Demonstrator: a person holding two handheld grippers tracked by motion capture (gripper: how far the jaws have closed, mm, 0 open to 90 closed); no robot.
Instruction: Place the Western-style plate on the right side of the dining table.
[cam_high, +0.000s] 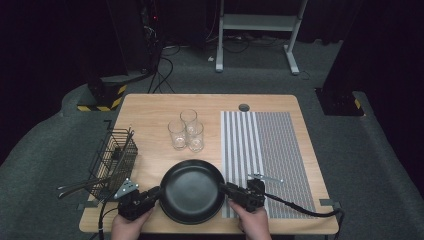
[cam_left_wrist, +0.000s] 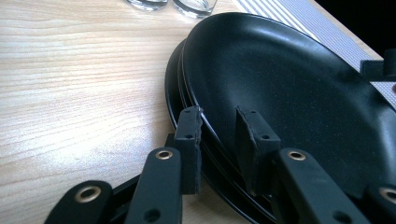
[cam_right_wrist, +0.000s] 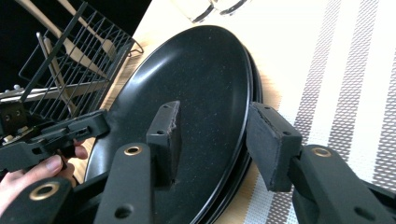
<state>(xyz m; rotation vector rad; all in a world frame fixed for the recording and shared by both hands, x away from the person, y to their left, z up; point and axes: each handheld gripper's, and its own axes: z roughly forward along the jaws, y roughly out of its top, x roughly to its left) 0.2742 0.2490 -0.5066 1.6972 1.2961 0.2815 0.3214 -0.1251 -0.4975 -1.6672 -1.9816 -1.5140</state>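
Stacked black plates (cam_high: 192, 191) sit at the table's (cam_high: 150, 107) near edge. The left tool (cam_high: 156, 193) and right tool (cam_high: 226, 188) straddle opposite rims, jaws not yet clamped; pinch only the top plate, then lift level

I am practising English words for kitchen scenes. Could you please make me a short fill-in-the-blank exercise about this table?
1. Each tool straddles the rim of the black ___ stack, left tool and right tool.
2. Near the table's far edge stand ___ clear glasses.
3. The wire basket stands on the person's ___ side.
4. The mat has a ___ pattern.

Missing words: plate; three; left; striped
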